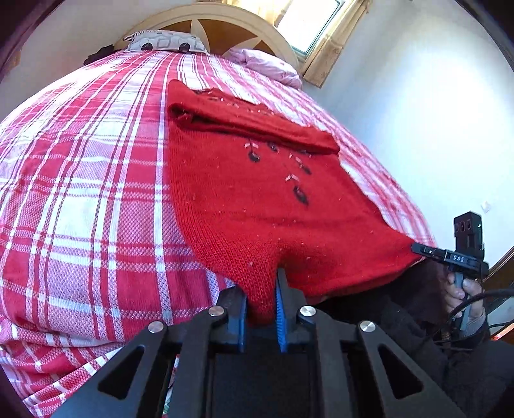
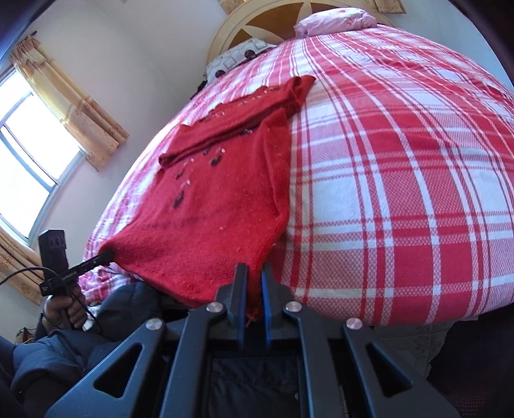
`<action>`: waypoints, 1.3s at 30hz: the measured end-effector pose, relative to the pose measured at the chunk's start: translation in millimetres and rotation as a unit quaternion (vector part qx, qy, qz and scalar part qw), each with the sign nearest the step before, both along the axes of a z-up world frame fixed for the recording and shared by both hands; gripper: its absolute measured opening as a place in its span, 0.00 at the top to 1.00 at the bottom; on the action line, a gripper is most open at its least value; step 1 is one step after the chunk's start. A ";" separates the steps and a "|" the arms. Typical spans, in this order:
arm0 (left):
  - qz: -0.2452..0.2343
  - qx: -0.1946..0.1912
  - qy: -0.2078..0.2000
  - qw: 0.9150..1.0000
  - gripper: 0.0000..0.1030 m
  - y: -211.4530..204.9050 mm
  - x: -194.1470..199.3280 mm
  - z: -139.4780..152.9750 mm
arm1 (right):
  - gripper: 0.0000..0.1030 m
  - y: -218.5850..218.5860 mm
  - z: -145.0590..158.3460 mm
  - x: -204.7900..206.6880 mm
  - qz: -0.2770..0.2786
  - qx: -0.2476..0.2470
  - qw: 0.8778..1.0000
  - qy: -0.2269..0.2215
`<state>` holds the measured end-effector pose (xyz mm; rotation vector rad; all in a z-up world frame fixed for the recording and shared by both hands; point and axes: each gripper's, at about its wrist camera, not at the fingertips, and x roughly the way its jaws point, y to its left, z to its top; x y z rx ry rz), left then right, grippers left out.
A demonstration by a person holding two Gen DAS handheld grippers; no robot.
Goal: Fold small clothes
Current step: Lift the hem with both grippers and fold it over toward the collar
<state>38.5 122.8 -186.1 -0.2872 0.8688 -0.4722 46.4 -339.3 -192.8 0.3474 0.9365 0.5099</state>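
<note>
A red knitted sweater (image 1: 244,193) with small dark embroidered flowers lies on a red-and-white checked bedspread (image 1: 80,193), its sleeves folded across the chest. My left gripper (image 1: 261,289) is shut on the near left corner of its hem. My right gripper (image 2: 253,273) is shut on the near right corner of the hem. The sweater (image 2: 212,209) shows in the right wrist view too, stretched between both grippers at the bed's near edge. The right gripper also shows in the left wrist view (image 1: 417,248), and the left gripper in the right wrist view (image 2: 107,255).
A patterned pillow (image 1: 167,41) and a pink pillow (image 1: 266,66) lie against the wooden headboard (image 1: 225,22). A curtained window (image 2: 35,135) is on the left wall. White walls flank the bed. The person's dark clothing (image 2: 57,357) is below the bed edge.
</note>
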 end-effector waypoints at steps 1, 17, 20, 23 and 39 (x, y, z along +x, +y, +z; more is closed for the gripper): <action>0.000 -0.004 -0.002 1.000 0.86 -1.0 2.4 1.3 | 0.89 -1.0 2.4 -0.6 0.003 0.008 1.000 -0.003; 0.014 -0.021 -0.061 0.998 0.86 12.3 31.6 45.2 | 0.89 -1.5 54.7 21.4 0.001 0.029 0.997 -0.071; 0.017 -0.024 -0.072 0.997 0.86 14.5 41.4 53.1 | 0.89 0.0 65.8 31.6 -0.001 0.027 0.996 -0.082; 0.021 -0.033 -0.079 0.996 0.86 17.3 54.2 62.6 | 0.89 0.3 77.2 45.8 -0.006 0.033 0.995 -0.092; 0.028 -0.040 -0.069 0.996 0.86 27.6 76.9 57.4 | 0.34 7.4 30.1 64.4 0.028 0.070 0.997 0.035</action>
